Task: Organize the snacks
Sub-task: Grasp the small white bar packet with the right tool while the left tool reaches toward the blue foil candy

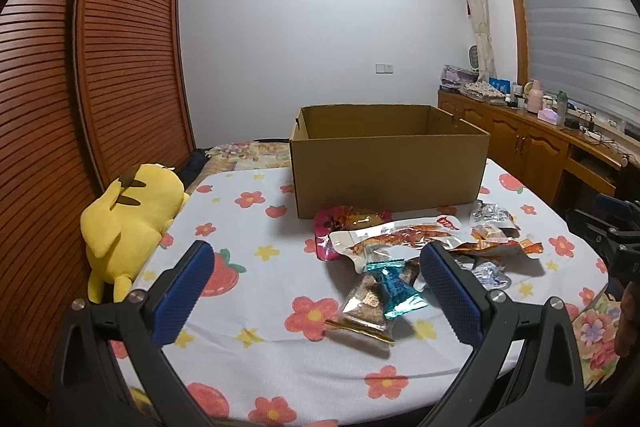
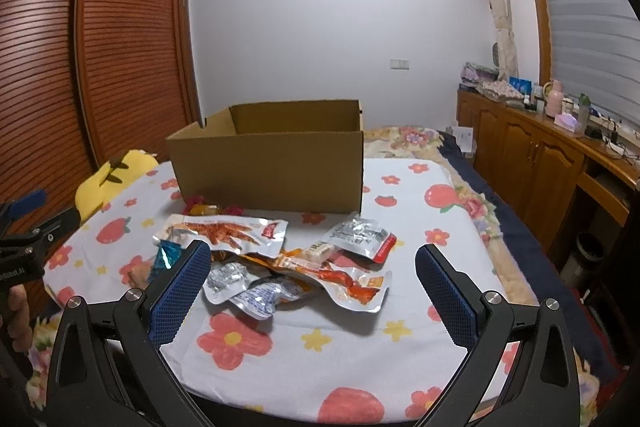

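An open cardboard box (image 1: 390, 167) stands on the flowered cloth; it also shows in the right wrist view (image 2: 272, 169). In front of it lies a pile of snack packets: a large clear packet with red strips (image 1: 394, 239) (image 2: 228, 233), a teal-and-clear packet (image 1: 378, 301), silver packets (image 2: 360, 237) (image 2: 240, 287) and an orange-red packet (image 2: 340, 283). My left gripper (image 1: 316, 259) is open and empty, just left of the teal packet. My right gripper (image 2: 312, 263) is open and empty, over the near side of the pile.
A yellow plush toy (image 1: 128, 223) lies at the cloth's left edge by the slatted wardrobe (image 1: 100, 67). A wooden sideboard (image 2: 532, 151) with bottles runs along the right wall. The flowered cloth (image 2: 320, 347) ends close to the grippers.
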### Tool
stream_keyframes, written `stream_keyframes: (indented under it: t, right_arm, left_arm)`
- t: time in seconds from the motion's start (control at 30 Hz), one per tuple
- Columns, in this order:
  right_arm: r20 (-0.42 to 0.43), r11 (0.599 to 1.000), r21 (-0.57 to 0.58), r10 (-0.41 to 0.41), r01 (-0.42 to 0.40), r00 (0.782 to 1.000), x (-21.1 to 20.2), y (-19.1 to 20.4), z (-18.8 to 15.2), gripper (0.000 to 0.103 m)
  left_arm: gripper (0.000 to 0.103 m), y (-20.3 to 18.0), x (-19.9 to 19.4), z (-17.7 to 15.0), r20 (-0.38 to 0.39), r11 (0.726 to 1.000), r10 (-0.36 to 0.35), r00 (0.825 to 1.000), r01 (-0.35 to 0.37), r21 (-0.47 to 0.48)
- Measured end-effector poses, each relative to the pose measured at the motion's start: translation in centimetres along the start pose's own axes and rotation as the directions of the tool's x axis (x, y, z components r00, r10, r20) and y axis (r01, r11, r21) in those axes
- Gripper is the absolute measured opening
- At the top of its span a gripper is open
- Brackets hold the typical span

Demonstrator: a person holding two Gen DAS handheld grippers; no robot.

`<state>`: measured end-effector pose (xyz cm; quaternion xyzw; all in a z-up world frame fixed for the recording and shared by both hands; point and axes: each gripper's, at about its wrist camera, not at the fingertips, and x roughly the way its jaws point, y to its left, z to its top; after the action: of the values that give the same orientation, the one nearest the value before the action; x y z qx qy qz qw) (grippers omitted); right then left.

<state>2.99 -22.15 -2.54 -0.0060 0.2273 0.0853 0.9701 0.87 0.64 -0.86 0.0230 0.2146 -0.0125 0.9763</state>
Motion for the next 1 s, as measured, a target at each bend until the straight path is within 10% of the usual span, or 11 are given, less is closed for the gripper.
stream_keyframes:
  t: [0.33, 1.0]
  right_arm:
    - [-0.085, 0.999, -0.046, 0.002, -0.006, 0.996, 3.2, -1.8, -1.4, 0.103]
    - [-0.258, 0.976, -0.094, 0.169, -0.198, 0.951, 9.5, -2.5, -1.5, 0.084]
  left_arm:
    - [0.103, 2.1, 5.0, -1.4, -0.096, 0.998, -0.053, 0.994, 0.049, -0.035]
    - [0.092, -1.2, 10.1, -1.1, -0.258, 0.953, -0.302, 0.918, 0.286, -0.097]
